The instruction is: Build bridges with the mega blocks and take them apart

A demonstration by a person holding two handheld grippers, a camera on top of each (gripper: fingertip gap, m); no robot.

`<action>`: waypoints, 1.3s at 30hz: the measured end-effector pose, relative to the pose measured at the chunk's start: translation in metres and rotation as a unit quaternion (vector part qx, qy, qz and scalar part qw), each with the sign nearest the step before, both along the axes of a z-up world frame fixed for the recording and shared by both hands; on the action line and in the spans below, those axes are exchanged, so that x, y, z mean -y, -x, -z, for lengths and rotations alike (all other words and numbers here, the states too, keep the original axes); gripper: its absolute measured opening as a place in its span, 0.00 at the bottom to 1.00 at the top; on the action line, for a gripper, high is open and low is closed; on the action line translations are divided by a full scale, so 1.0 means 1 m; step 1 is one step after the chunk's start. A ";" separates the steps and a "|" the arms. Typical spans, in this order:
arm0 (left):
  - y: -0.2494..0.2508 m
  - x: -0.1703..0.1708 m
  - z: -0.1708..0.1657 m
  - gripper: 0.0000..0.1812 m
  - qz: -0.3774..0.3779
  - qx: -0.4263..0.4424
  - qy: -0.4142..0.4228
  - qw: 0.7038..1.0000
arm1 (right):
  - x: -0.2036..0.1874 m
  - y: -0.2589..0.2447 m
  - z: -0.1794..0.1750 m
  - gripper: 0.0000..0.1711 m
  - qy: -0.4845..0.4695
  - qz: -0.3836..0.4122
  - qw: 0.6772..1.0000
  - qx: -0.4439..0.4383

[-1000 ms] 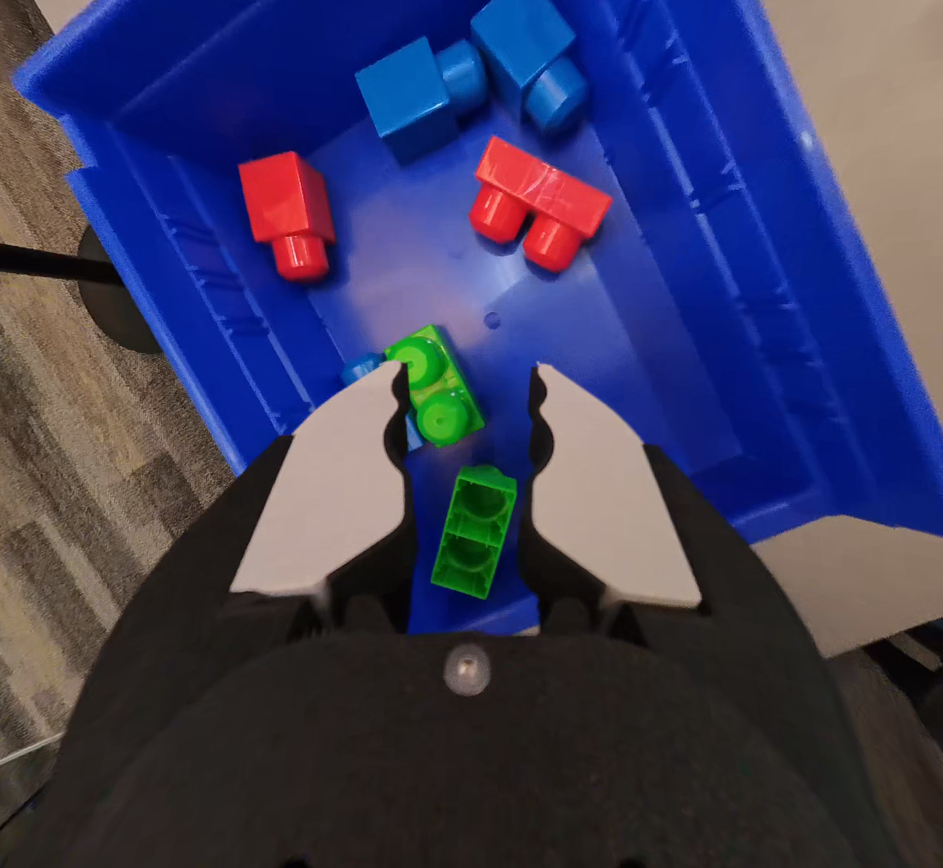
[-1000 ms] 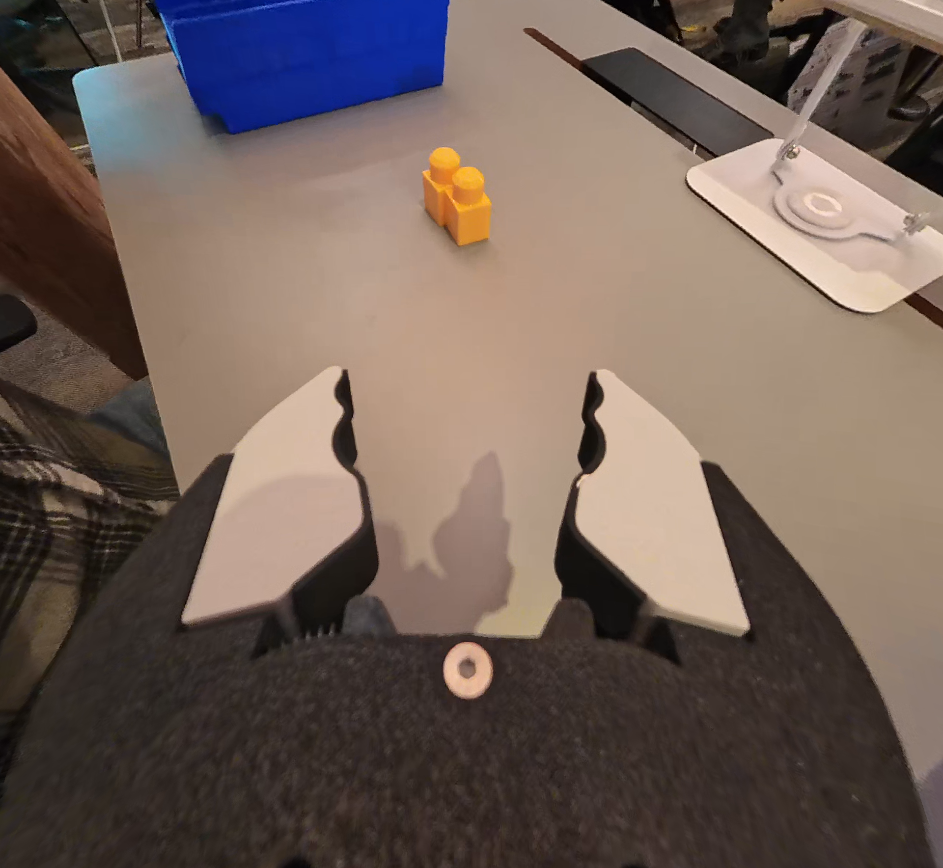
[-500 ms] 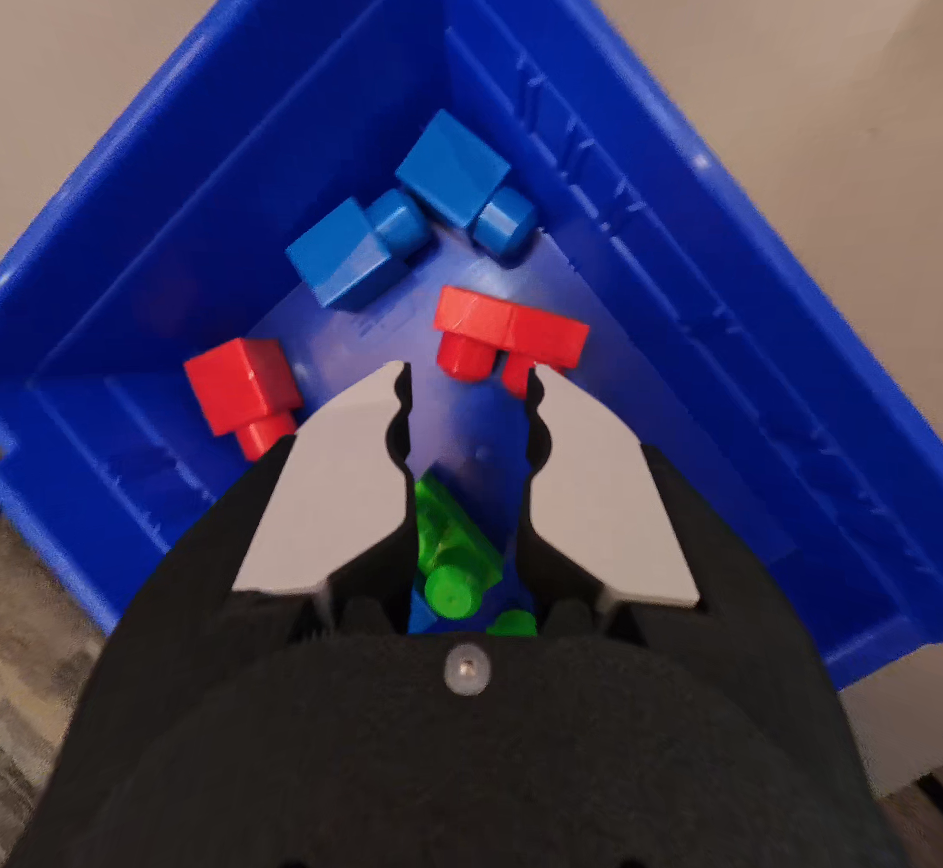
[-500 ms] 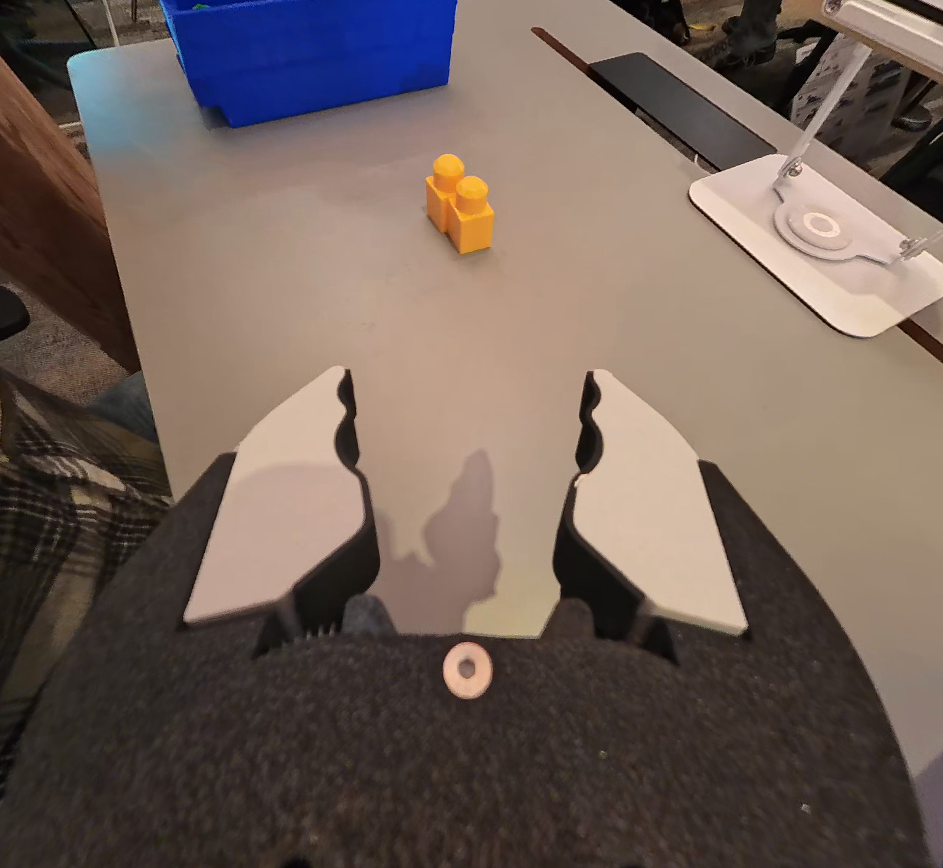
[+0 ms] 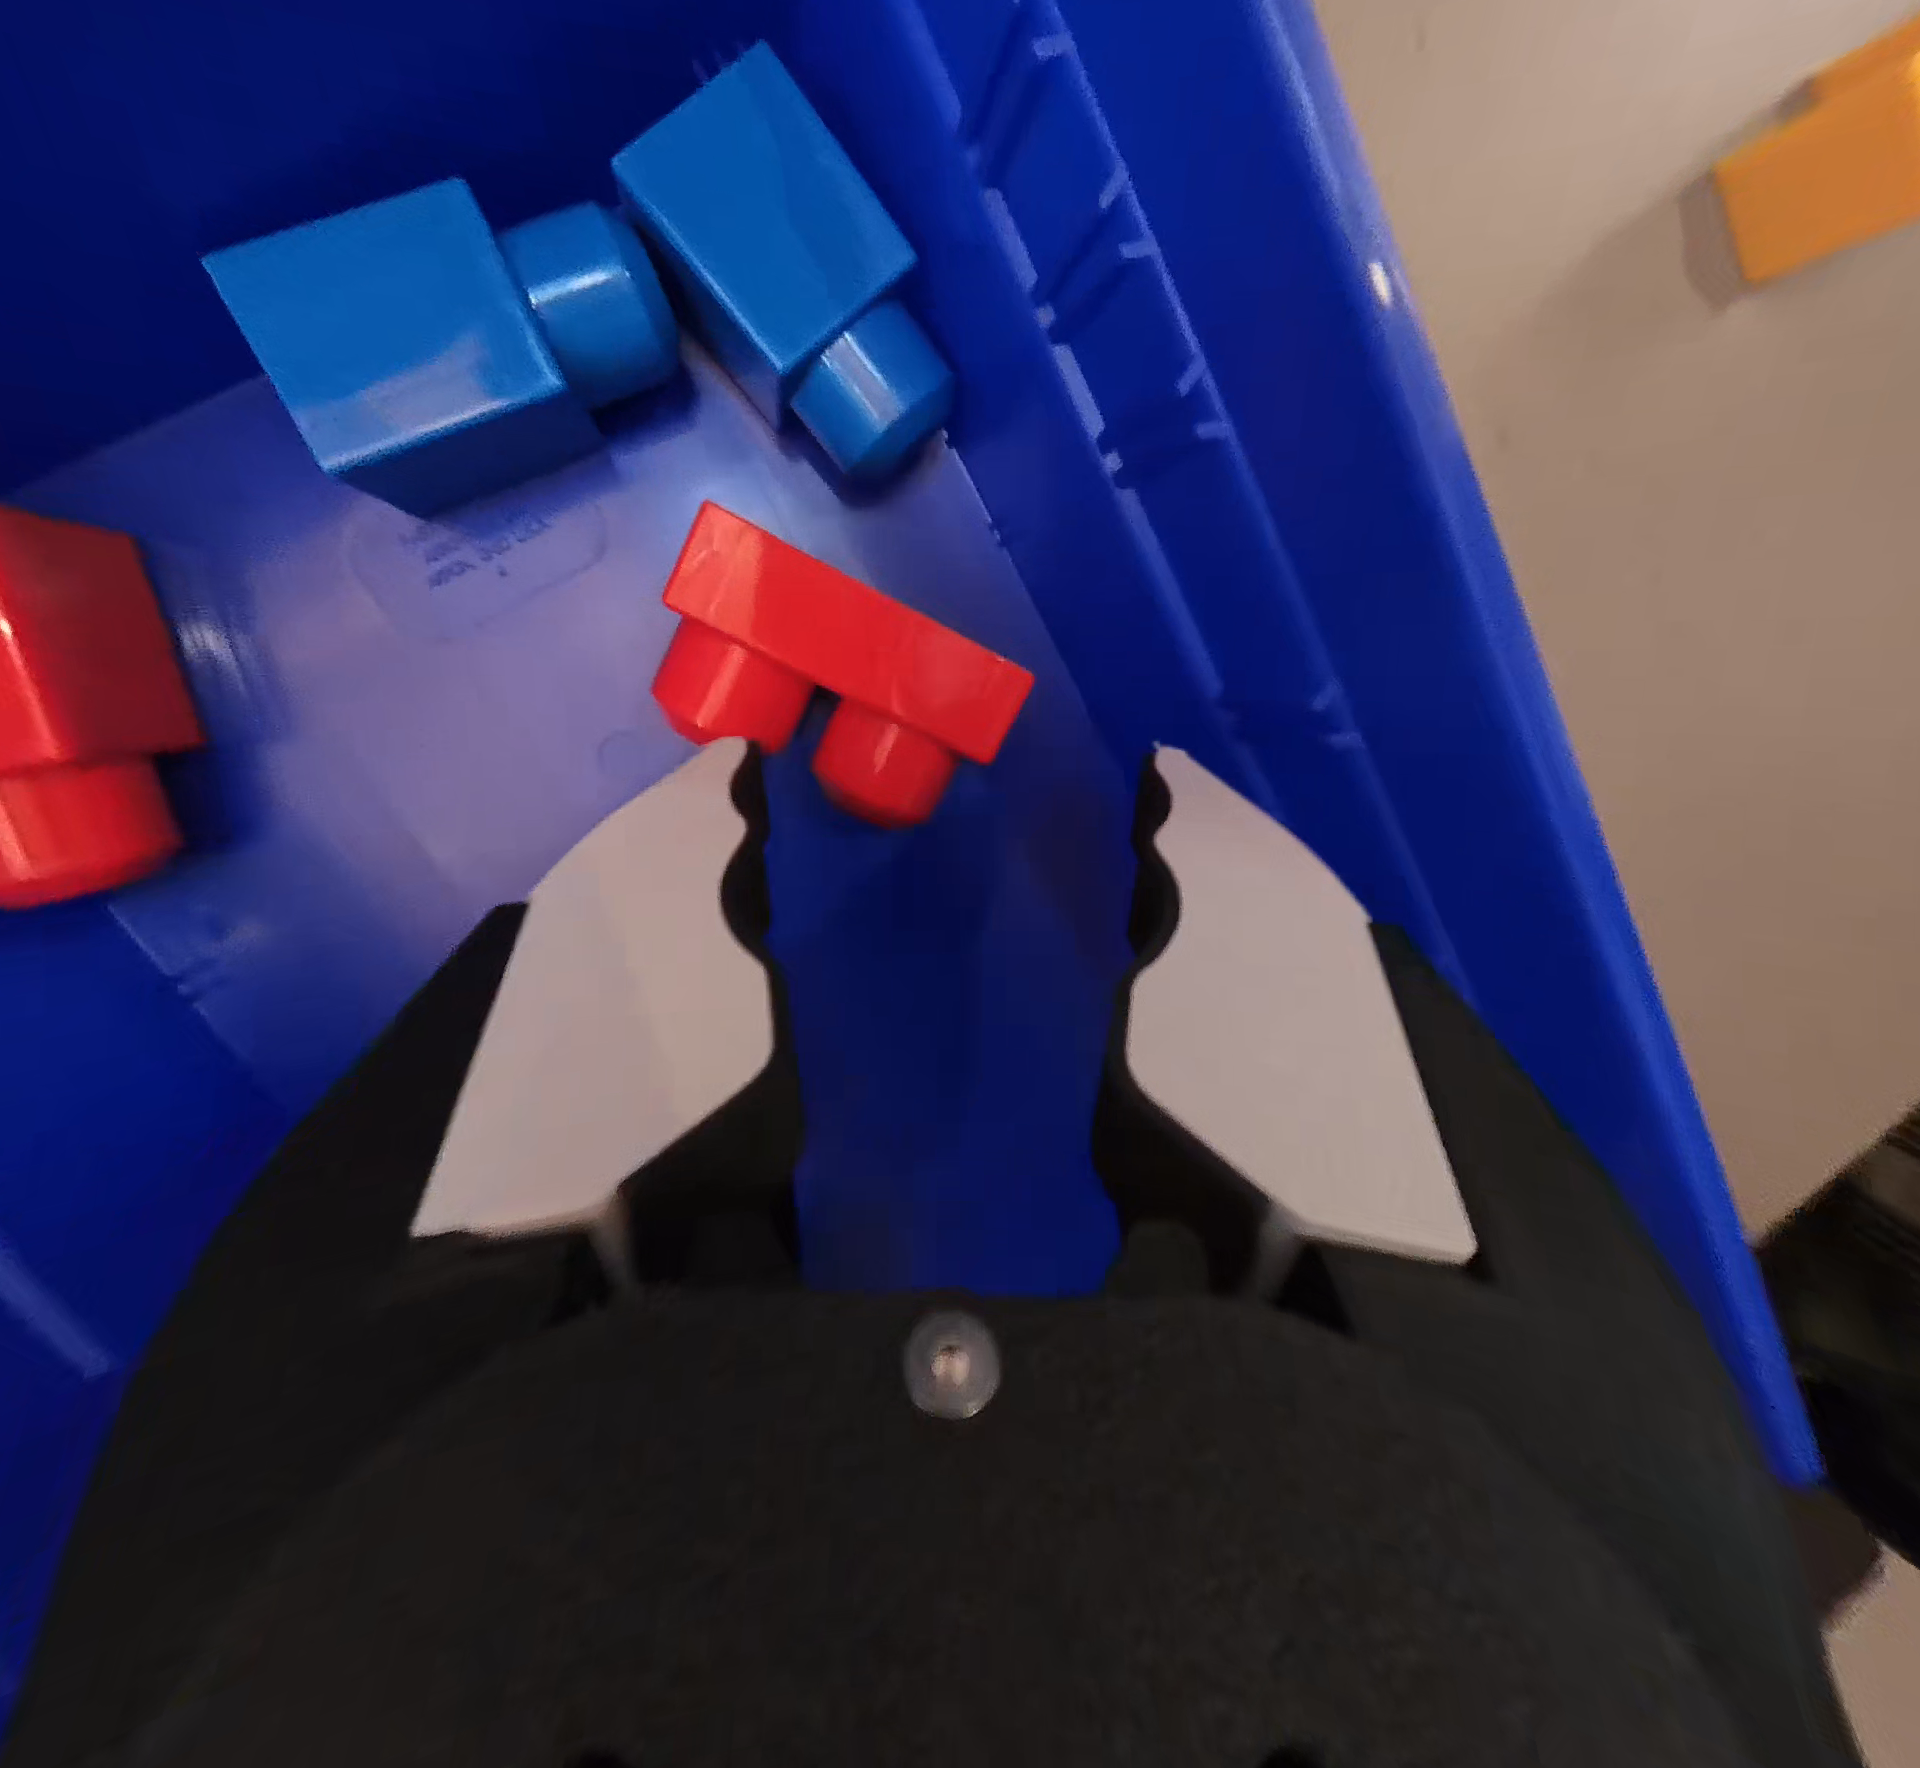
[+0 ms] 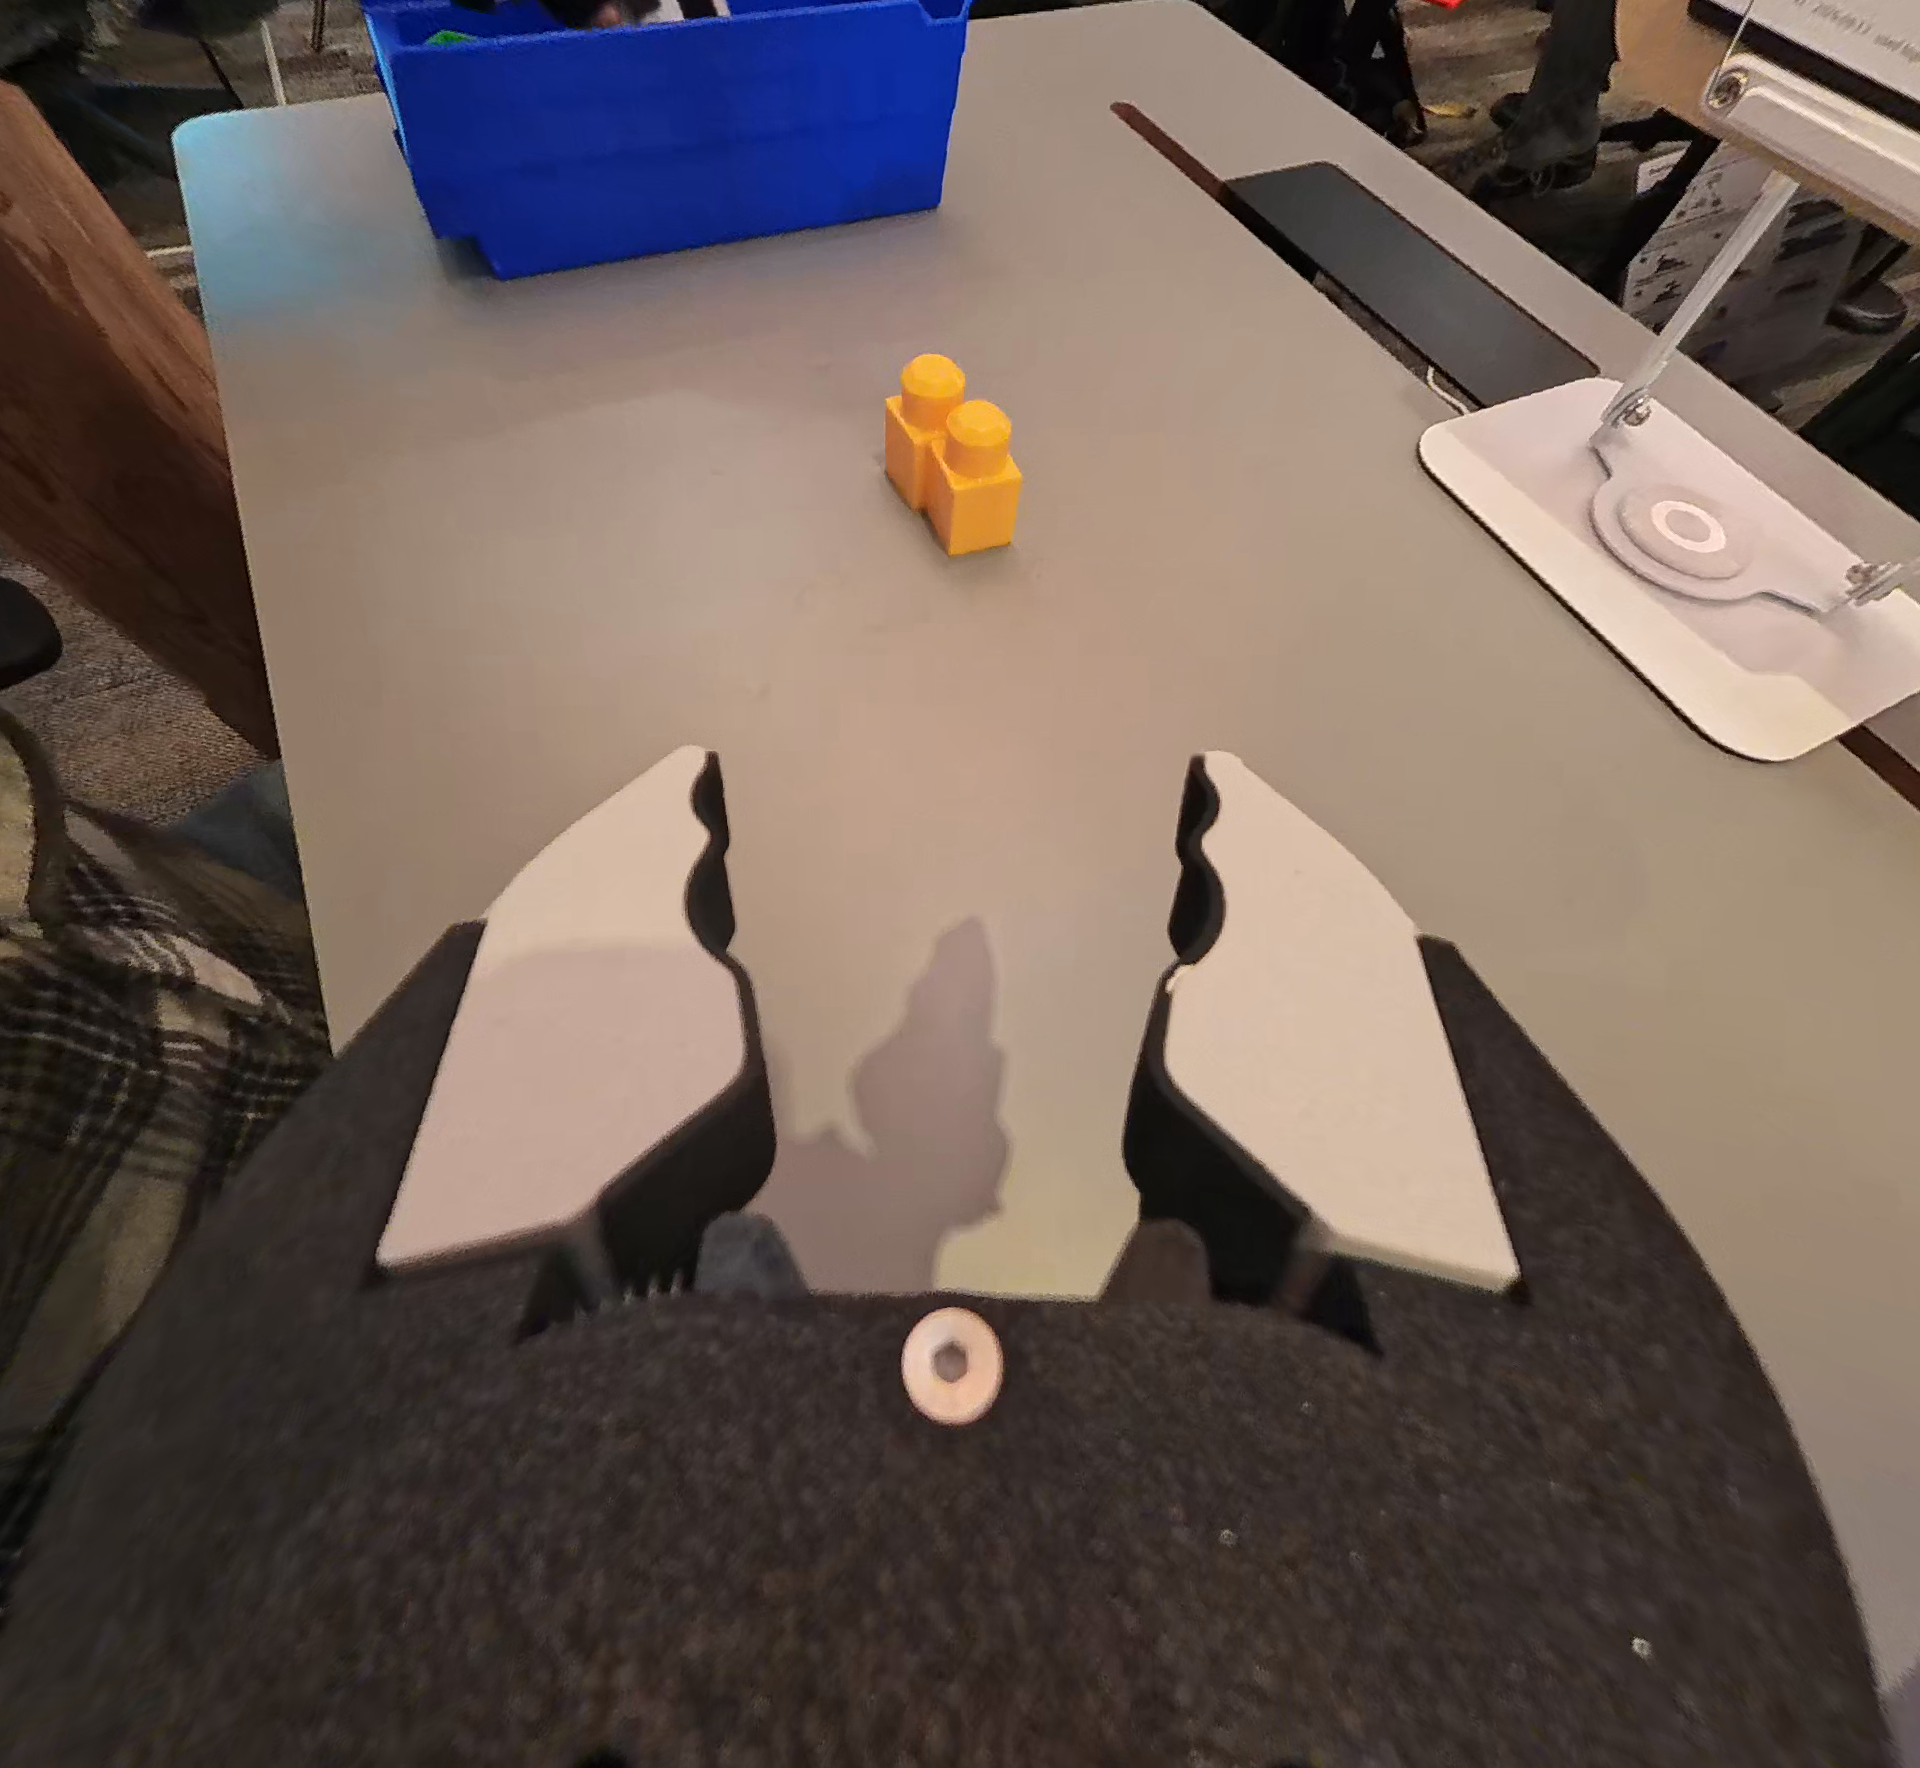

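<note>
Since a second ago I've swung my left gripper off the green blocks and deeper into the blue bin; its tongs have spread and stand apart, holding nothing.

Left to right in the bin: 1 red single block at the edge, 2 blue blocks side by side, then the red 2-stud block lying on its side just ahead of my fingertips, close to the bin wall.

My worry is that wall: the right finger may snag it, or the tips may nudge the block away.

My right gripper hovers spread and empty over the grey table, the orange block upright well ahead.
</note>
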State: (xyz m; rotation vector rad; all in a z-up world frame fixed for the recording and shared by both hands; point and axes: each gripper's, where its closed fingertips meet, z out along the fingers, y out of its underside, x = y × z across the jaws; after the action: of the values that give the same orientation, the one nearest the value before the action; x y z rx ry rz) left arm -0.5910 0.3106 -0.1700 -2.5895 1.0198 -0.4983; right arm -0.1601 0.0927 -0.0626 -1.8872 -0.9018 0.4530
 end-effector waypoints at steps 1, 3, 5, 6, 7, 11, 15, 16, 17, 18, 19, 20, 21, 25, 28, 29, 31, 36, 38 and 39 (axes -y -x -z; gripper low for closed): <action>0.002 -0.003 0.003 0.41 0.006 -0.017 -0.024 1.000 | 0.000 0.001 0.000 0.48 0.000 -0.004 1.000 0.000; 0.013 -0.010 0.009 0.46 0.041 -0.082 -0.076 0.993 | 0.001 0.001 0.001 0.48 -0.001 -0.010 1.000 0.004; 0.016 -0.009 0.009 0.51 0.099 -0.104 -0.095 0.985 | 0.003 0.000 0.000 0.49 -0.004 -0.013 1.000 0.007; 0.020 -0.009 0.008 0.53 0.121 -0.112 -0.106 0.981 | 0.004 -0.001 -0.001 0.49 -0.006 -0.013 1.000 0.006; 0.022 -0.010 0.006 0.56 0.141 -0.115 -0.111 0.977 | 0.004 -0.002 -0.002 0.49 -0.008 -0.013 1.000 0.006; 0.022 -0.018 -0.005 0.57 0.202 -0.092 -0.112 0.969 | 0.006 -0.002 -0.005 0.48 -0.009 -0.016 1.000 0.000; 0.035 -0.025 0.005 0.50 0.270 -0.138 -0.084 0.949 | 0.007 0.002 -0.006 0.48 -0.014 -0.023 1.000 0.009; 0.037 -0.025 0.009 0.49 0.286 -0.145 -0.076 0.944 | 0.007 0.003 -0.006 0.48 -0.016 -0.024 1.000 0.013; 0.037 -0.026 0.012 0.48 0.297 -0.153 -0.069 0.940 | 0.008 0.004 -0.007 0.48 -0.017 -0.025 0.999 0.015; 0.038 -0.028 0.015 0.48 0.307 -0.162 -0.064 0.936 | 0.008 0.004 -0.007 0.48 -0.018 -0.025 0.999 0.017; 0.036 -0.028 0.019 0.48 0.316 -0.168 -0.059 0.932 | 0.008 0.005 -0.007 0.48 -0.018 -0.025 0.999 0.019; 0.034 -0.029 0.022 0.48 0.324 -0.172 -0.056 0.928 | 0.007 0.006 -0.007 0.48 -0.019 -0.026 0.999 0.020; 0.032 -0.029 0.026 0.47 0.330 -0.176 -0.052 0.926 | 0.007 0.007 -0.008 0.48 -0.020 -0.028 0.999 0.020; 0.026 -0.024 0.034 0.42 0.334 -0.179 -0.020 0.925 | 0.008 0.012 -0.009 0.47 -0.028 -0.032 0.999 0.020; 0.021 -0.020 0.031 0.40 0.283 -0.148 0.003 0.948 | 0.009 0.011 -0.008 0.47 -0.030 -0.032 0.999 0.014; 0.019 -0.020 0.029 0.40 0.254 -0.139 0.014 0.957 | 0.010 0.010 -0.007 0.46 -0.030 -0.030 0.999 0.011; 0.015 -0.019 0.023 0.40 0.192 -0.110 0.036 0.975 | 0.011 0.008 -0.005 0.45 -0.028 -0.027 0.999 0.006; 0.016 -0.011 0.003 0.40 0.087 -0.081 0.054 0.991 | 0.017 0.005 -0.001 0.44 -0.026 -0.027 0.999 -0.009; 0.023 -0.004 -0.003 0.40 0.052 -0.090 0.060 0.993 | 0.019 0.004 0.002 0.44 -0.023 -0.030 0.999 -0.016; 0.028 0.002 -0.005 0.40 0.033 -0.097 0.077 0.992 | 0.021 0.004 0.003 0.44 -0.023 -0.031 0.999 -0.018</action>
State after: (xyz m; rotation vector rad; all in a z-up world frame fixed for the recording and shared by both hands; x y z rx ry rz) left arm -0.6188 0.3086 -0.1654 -2.7922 1.1744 -0.3586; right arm -0.1644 0.0720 -0.0658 -1.8077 -0.9413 0.4995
